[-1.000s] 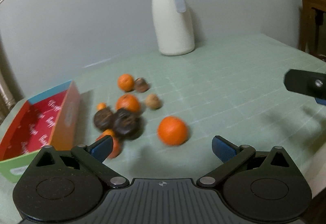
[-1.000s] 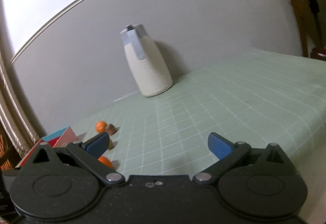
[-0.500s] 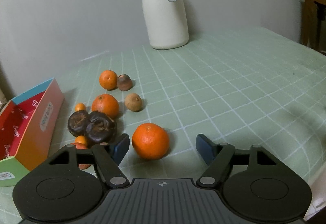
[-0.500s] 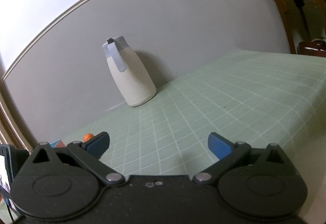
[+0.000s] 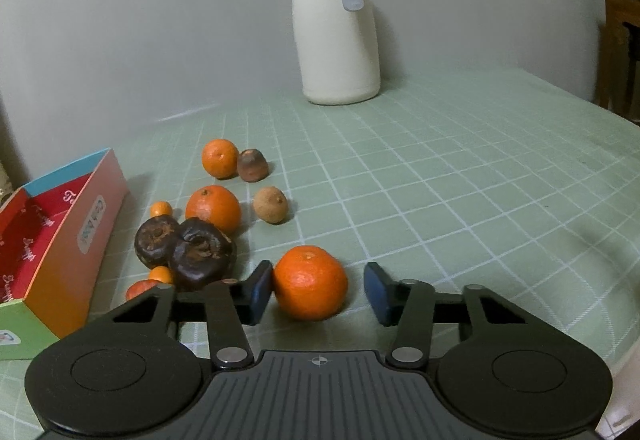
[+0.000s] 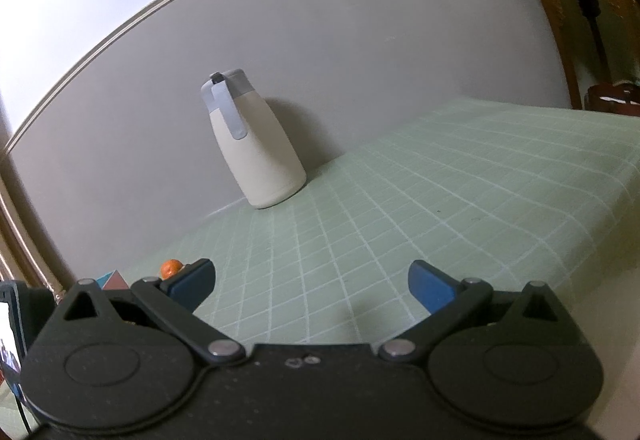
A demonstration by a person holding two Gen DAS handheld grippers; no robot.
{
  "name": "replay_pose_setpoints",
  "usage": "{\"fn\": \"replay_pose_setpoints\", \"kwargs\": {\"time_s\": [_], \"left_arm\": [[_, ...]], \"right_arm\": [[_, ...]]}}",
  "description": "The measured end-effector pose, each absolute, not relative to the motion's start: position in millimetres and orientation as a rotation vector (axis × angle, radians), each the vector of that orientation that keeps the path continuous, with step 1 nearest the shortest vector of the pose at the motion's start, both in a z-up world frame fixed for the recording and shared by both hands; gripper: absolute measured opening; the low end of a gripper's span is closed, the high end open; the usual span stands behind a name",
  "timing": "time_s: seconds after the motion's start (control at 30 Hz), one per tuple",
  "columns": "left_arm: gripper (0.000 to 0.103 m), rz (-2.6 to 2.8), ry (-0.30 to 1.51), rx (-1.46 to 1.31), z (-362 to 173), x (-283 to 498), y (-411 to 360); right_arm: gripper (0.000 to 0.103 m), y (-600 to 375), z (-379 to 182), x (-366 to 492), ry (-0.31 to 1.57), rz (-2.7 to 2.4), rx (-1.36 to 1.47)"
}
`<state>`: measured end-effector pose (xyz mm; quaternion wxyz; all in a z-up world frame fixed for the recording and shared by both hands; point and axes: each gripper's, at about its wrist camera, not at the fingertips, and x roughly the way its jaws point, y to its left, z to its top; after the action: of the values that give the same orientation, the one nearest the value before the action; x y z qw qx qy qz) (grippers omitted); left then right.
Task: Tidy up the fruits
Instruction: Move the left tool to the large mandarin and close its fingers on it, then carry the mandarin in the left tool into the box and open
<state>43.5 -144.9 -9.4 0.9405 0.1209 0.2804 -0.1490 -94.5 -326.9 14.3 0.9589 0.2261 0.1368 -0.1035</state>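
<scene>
Green gridded tablecloth [image 5: 460, 176] spreads ahead of both our grippers, a cream jug [image 5: 336, 28] standing at the far wall. Our left gripper [image 5: 318, 290] brackets the nearest orange [image 5: 310, 282], jaws partly drawn in: the left pad looks to touch the peel, the right pad stands just clear. Beyond and to its left sit more oranges [image 5: 214, 208], two dark shrivelled fruits [image 5: 202, 258] and the colourful box [image 5: 60, 236]. Our right gripper [image 6: 312, 284] hangs wide apart over bare cloth, gripping nothing.
</scene>
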Motion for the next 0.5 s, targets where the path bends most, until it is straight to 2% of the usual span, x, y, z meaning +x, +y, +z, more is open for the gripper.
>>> {"fn": "replay_pose_setpoints", "kwargs": {"time_s": [0.17,0.5], "left_arm": [[0.039,-0.299,0.570,0.239,-10.0,43.4,-142.9],[0.039,-0.312,0.583,0.195,-7.8,44.4,-134.9]], "right_arm": [[0.103,-324.7,14.1,-93.2,0.279,-0.201,0.447],[0.103,-321.0,15.3,-89.6,0.286,-0.190,0.434]]}}
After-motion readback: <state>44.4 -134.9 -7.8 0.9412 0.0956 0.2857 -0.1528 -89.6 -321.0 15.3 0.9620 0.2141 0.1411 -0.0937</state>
